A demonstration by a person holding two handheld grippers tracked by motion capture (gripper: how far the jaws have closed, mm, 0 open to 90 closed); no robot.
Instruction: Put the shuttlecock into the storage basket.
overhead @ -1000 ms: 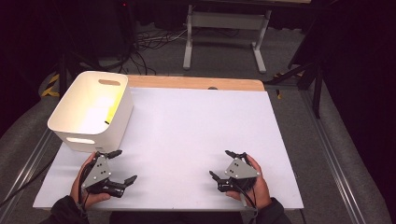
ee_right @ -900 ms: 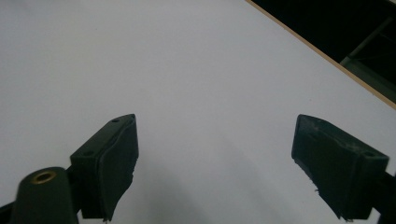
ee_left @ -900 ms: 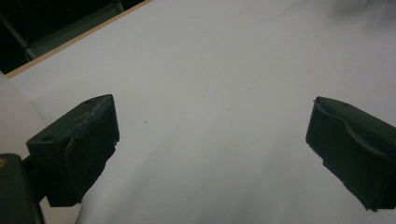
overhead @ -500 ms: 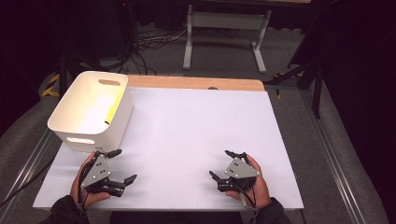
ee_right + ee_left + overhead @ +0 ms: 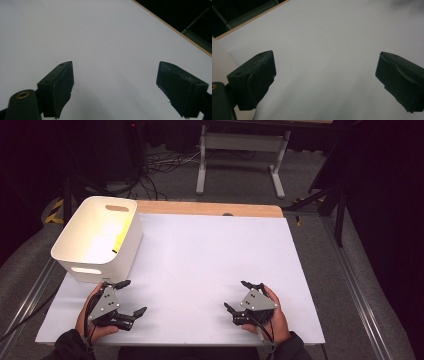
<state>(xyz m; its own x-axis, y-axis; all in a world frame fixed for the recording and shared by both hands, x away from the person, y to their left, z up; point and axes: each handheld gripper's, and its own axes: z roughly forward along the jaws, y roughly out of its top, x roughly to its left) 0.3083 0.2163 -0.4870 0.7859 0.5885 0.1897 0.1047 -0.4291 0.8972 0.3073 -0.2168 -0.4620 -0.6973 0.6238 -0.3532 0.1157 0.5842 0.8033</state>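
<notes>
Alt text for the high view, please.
A person's hands hold a left gripper and a right gripper, both open and empty, over the near edge of a white table. A white bin stands at its left edge.

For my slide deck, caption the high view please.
Two open hand-held grippers, left gripper and right gripper, rest near a white bin.

you have a plain white table sheet (image 5: 210, 270) with a light wood edge, a cream-white bin (image 5: 97, 240) glowing yellow inside, and black-jawed grippers, left (image 5: 127, 297) and right (image 5: 238, 295), topped with grey plates.
</notes>
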